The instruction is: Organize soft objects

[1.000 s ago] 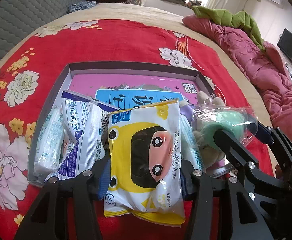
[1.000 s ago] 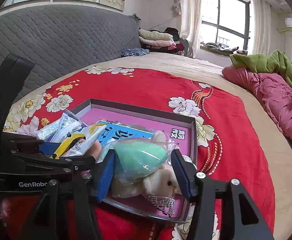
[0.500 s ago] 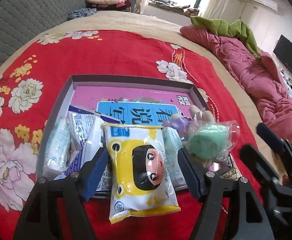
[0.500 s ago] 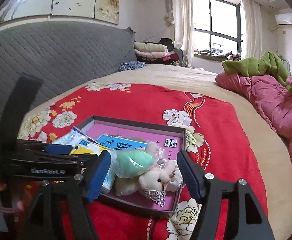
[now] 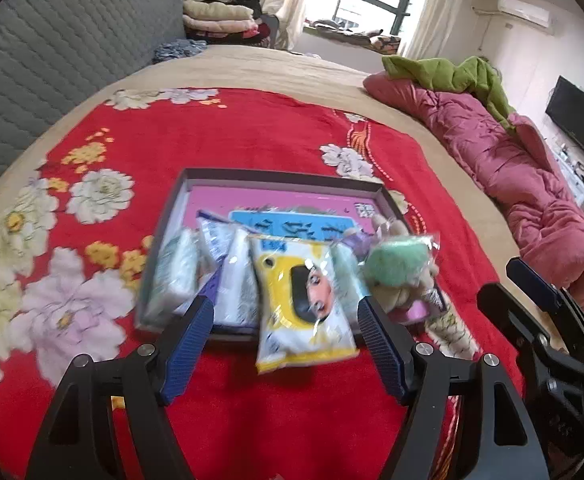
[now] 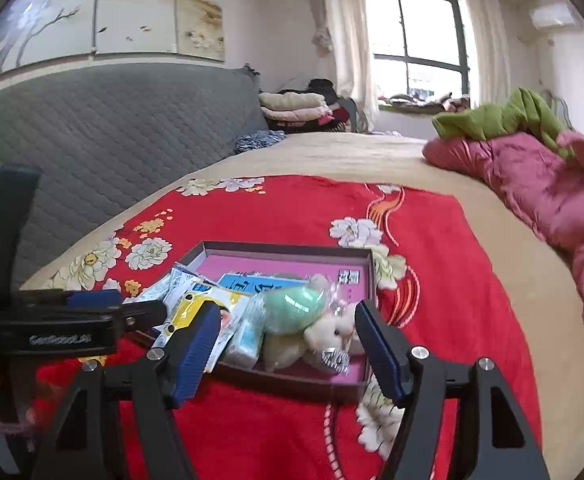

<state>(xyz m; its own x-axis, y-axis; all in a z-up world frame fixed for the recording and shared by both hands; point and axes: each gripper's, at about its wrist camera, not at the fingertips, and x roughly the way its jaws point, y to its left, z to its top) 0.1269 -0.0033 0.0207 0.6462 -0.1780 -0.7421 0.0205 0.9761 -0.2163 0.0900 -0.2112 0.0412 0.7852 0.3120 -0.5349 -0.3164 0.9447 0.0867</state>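
Note:
A dark tray point(image 5: 284, 178) with a pink floor lies on the red floral blanket. It holds white tissue packs point(image 5: 174, 278), a blue card point(image 5: 292, 222), a yellow cartoon packet point(image 5: 304, 300) overhanging the near rim, a green sponge in a clear bag point(image 5: 398, 260) and a beige plush toy point(image 6: 328, 332). My left gripper point(image 5: 285, 314) hovers short of the yellow packet, its jaws opening, pads off it. My right gripper point(image 6: 287, 322) stands open in front of the green sponge point(image 6: 296, 306) and the plush, touching neither. The right gripper's fingers point(image 5: 528, 276) show at the right.
A pink quilt point(image 5: 532, 184) with a green garment point(image 5: 444, 72) lies along the bed's right side. A grey quilted headboard point(image 6: 112, 128) rises on the left, with folded clothes point(image 6: 292, 106) stacked behind it. Red floral blanket point(image 5: 232, 132) surrounds the tray.
Both grippers opened and drew back and up from the tray. The yellow packet and the bagged green sponge were let go and now rest in the tray.

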